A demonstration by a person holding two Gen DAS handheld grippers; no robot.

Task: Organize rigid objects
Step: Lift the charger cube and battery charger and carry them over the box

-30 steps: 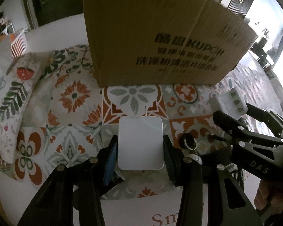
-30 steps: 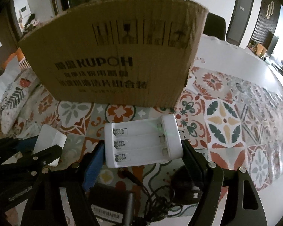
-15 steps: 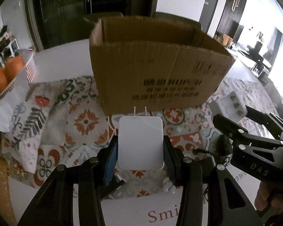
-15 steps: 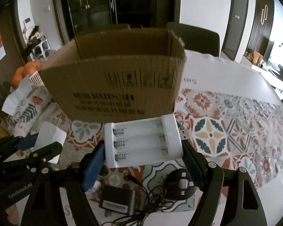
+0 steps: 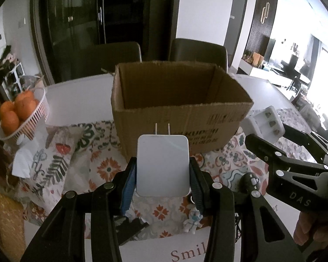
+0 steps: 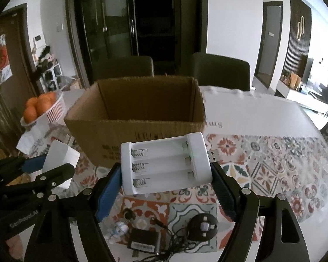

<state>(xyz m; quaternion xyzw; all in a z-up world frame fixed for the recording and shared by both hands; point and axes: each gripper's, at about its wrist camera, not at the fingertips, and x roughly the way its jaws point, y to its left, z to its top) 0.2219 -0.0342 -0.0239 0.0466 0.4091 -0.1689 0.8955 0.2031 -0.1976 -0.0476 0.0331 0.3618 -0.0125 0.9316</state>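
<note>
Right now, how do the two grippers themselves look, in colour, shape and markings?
Both are black, angular frames with silver rivets. The left gripper has blue finger pads; its side reads "GenRoboL..". The right gripper has blue pads too, and its arm is marked "DAS".

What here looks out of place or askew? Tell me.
Little stands out. The black adapter's cable sprawls tangled on the patterned cloth. The white charger and battery charger sit squarely gripped; the cardboard box looks undamaged.
</note>
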